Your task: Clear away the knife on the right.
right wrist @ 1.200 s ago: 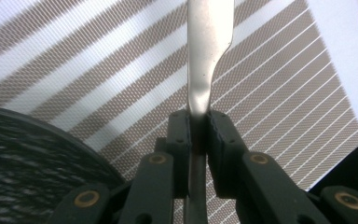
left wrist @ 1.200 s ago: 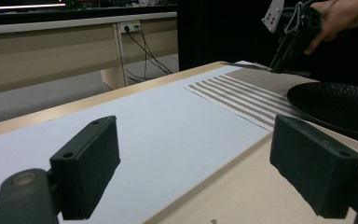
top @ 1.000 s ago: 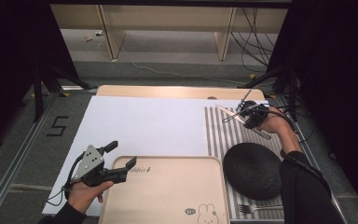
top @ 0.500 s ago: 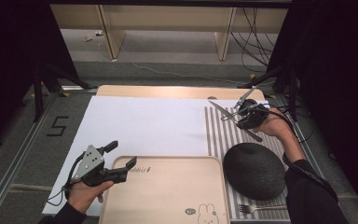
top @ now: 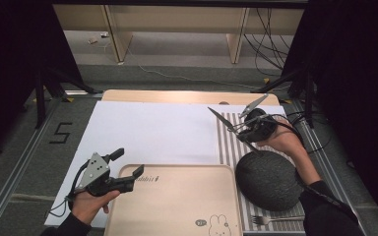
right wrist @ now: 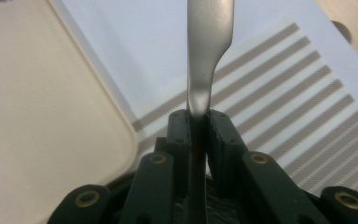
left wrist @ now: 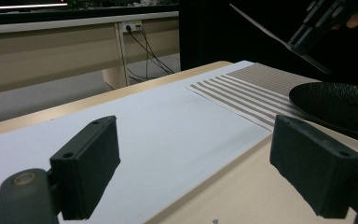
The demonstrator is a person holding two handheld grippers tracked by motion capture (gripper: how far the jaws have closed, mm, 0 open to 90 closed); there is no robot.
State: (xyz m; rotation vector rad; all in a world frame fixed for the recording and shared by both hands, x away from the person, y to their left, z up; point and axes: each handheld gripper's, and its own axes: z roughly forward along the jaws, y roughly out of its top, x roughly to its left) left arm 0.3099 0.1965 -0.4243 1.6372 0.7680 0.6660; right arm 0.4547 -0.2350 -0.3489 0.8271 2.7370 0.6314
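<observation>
My right claw (top: 240,129) is nearly shut, its pads pinching a metal knife (right wrist: 208,51) by the handle. I carry it in the air above the striped placemat (top: 231,147), just beyond the black plate (top: 268,179). My left claw (top: 127,169) stands wide and holds nothing; its jaws straddle the far left corner of the beige tray (top: 177,201), one over the tray and one over the white sheet (top: 147,130).

The knife looks plain and silvery, with a smooth flat handle that narrows where the pads clamp it, its thin blade slanting out over the mat.

A fork (top: 270,220) lies on the mat at the plate's near side. The counter (top: 187,96) is pale wood, with dark curtains at both sides and cables on the floor behind.
</observation>
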